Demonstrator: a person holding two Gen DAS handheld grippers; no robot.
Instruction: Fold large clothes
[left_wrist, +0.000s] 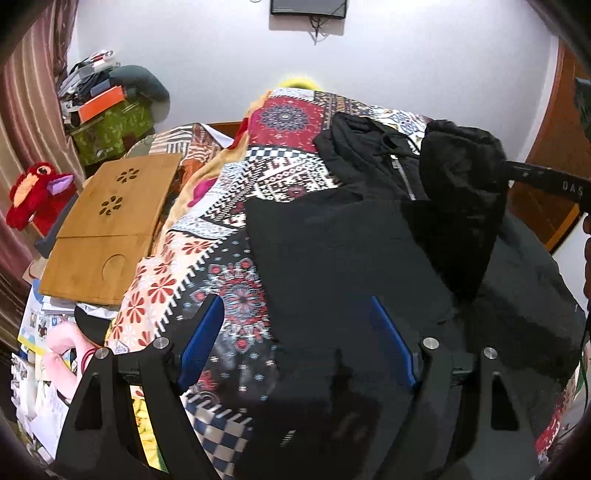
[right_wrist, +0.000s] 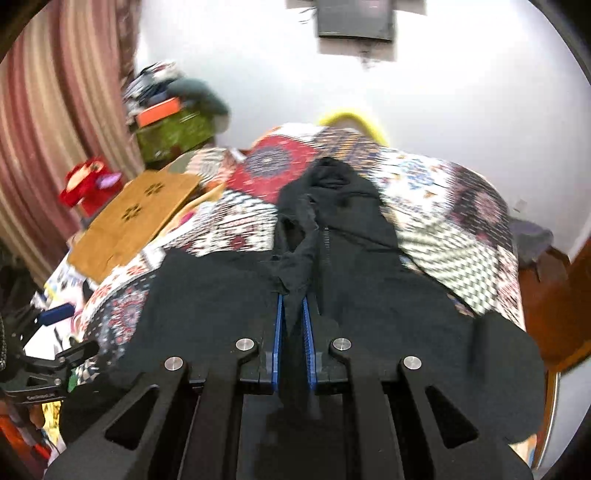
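Right gripper (right_wrist: 292, 314) is pinching a raised sleeve of the black zip hoodie (right_wrist: 229, 295), pads nearly closed on it. Left gripper (left_wrist: 295, 325) is hovering wide open, holding nothing. Hoodie is lying on the patterned bedspread (left_wrist: 207, 266); 1 side is looking folded in, body fold remaining.

Your black hoodie (left_wrist: 332, 258): matt soft cloth, metal zipper teeth (left_wrist: 404, 177) catching light. Raised part of it (left_wrist: 461, 184) looks fuzzy, fleece-like. Bedspread (left_wrist: 229, 221): printed patchwork cloth, matt. Your left gripper (left_wrist: 299, 332): matt black plastic frame, shiny metal pins, blue ribbed rubbery pads (left_wrist: 201, 339). Your right gripper (right_wrist: 293, 339): same build, blue pads (right_wrist: 277, 343) pressed on dark cloth. Lap tray (left_wrist: 110, 221): smooth light wood, low sheen. Curtain (left_wrist: 22, 110): striped cloth. Red toy (left_wrist: 33, 199): plush. Wall (left_wrist: 406, 55): smooth matt paint.
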